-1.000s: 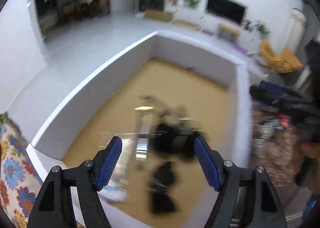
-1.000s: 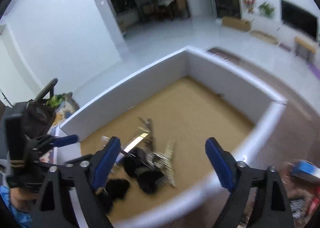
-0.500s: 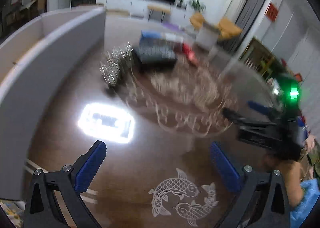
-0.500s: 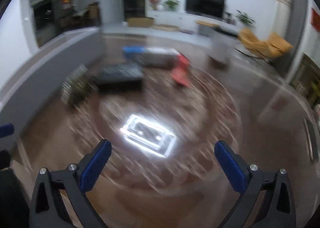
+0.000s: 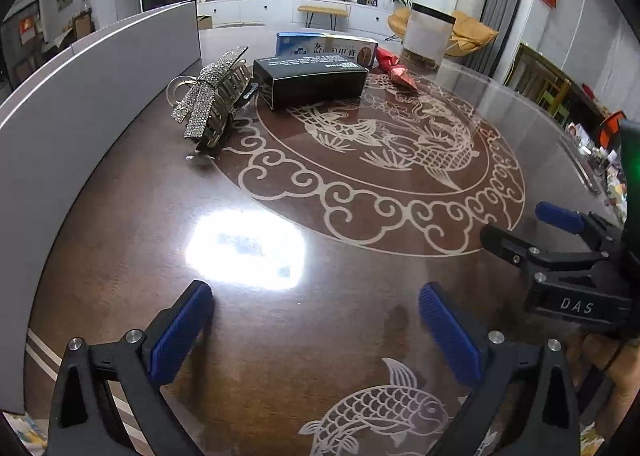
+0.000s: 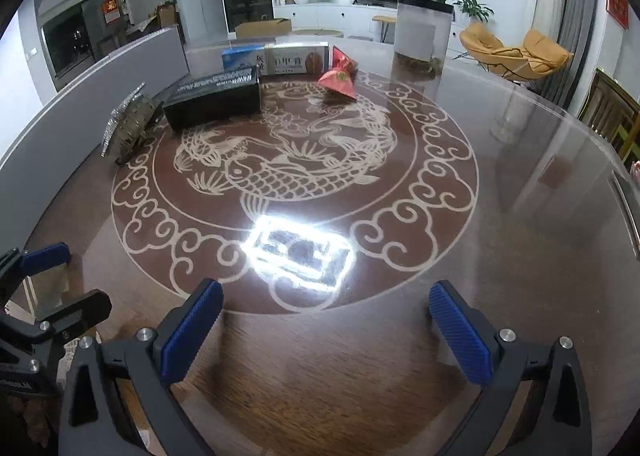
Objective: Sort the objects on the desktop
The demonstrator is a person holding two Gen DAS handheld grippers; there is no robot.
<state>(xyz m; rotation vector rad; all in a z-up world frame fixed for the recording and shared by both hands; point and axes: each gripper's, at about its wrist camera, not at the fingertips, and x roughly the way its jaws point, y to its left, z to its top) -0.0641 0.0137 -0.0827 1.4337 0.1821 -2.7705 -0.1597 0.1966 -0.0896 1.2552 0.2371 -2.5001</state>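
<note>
Rhinestone hair clip (image 5: 212,95), black box (image 5: 310,79), blue-white box (image 5: 326,47) and red pouch (image 5: 396,69) clustered together.

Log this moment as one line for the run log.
left hand-held gripper: open, empty | right hand-held gripper: open, empty | hair clips, black box, blue box, red pouch: on table, untouched

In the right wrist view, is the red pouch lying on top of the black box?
No. The red pouch lies on the table itself, apart from the black box.

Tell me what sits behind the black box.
Behind the black box lies a blue and white carton, its lower edge covered. The red pouch sits beside it. Anything lower behind it stays hidden.
</note>
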